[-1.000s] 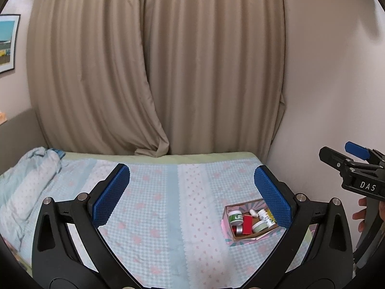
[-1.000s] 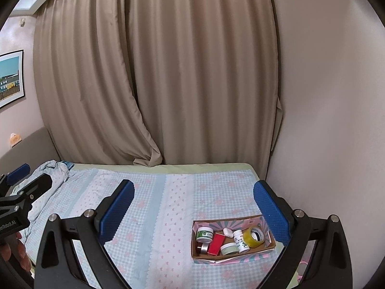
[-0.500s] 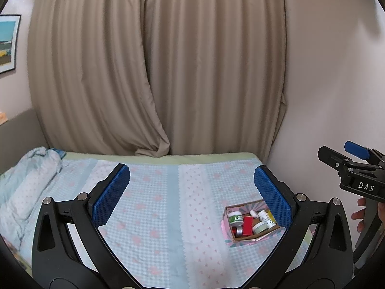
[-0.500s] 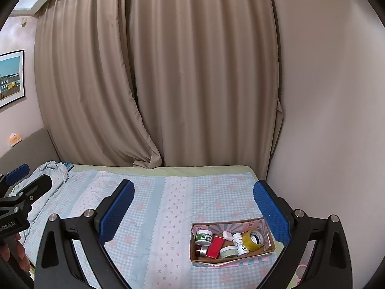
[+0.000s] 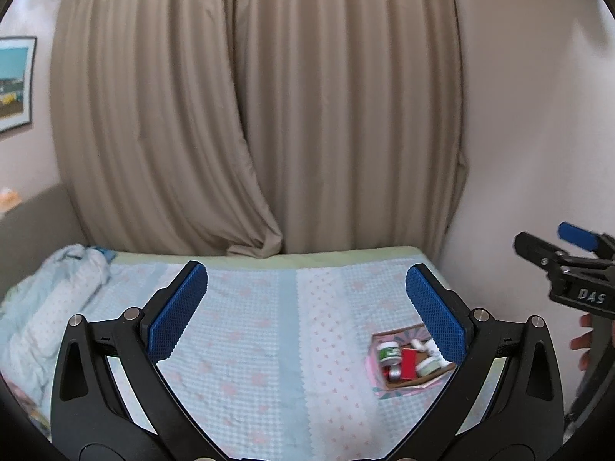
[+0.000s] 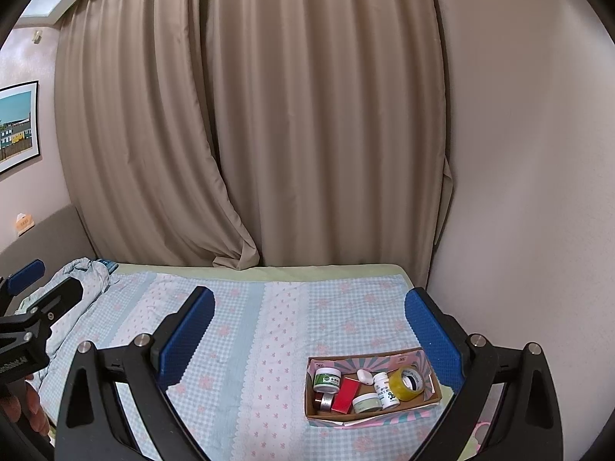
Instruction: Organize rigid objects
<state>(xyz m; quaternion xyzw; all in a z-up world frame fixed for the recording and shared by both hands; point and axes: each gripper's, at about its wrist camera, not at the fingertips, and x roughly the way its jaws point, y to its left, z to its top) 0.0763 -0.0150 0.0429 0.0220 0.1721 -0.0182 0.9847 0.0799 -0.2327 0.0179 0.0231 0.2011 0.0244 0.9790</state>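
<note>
Both claws, left claw (image 5: pixel 303 307) and right claw (image 6: pixel 307 330), hang released and empty above the bed (image 6: pixel 246 345). Lower right sits the cardboard box (image 6: pixel 384 417) of light, stiff jars, a likely slick tape roll (image 6: pixel 408 378); probably grip jars across their sides.

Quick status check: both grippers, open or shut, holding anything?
Left gripper: open, blue-padded fingers spread wide, holding nothing.
Right gripper: open, holding nothing, above the checked bedspread near the cardboard box of small items.
</note>
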